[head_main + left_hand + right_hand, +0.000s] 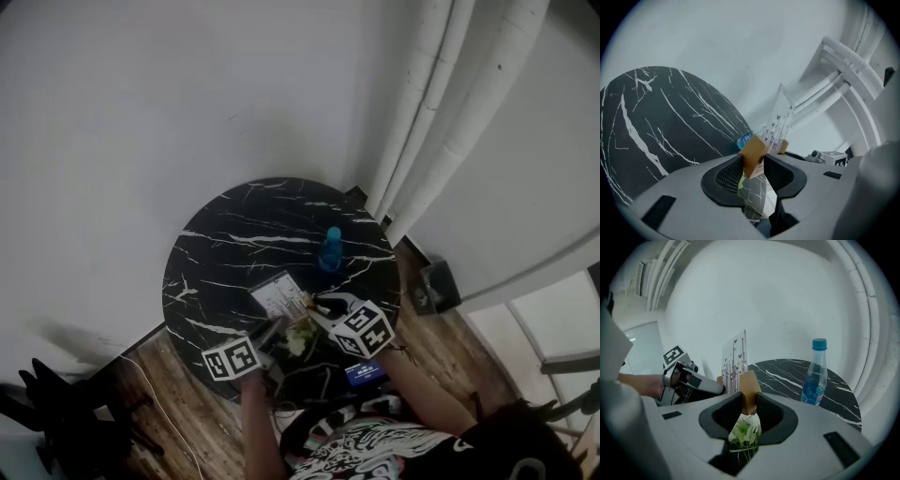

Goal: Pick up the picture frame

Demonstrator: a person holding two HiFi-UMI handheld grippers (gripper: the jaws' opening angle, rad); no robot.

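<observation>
Round black marble table [225, 244], seen from above: I find most of its top bare, with the left half and the far rim open to a gripper's approach. One blue water bottle [330, 249] stands upright right of centre, just beyond the picture frame [279, 298], and blocks a straight path forward there. The frame, clamped by its wooden blocks in the left gripper [270, 333] and the right gripper [316, 302], fills the near edge. A white wall [141, 94] closes in behind the table and white curtains [441, 103] hang close on the right. On the wood floor [441, 347] a dark box [436, 286] sits just right of the table.
</observation>
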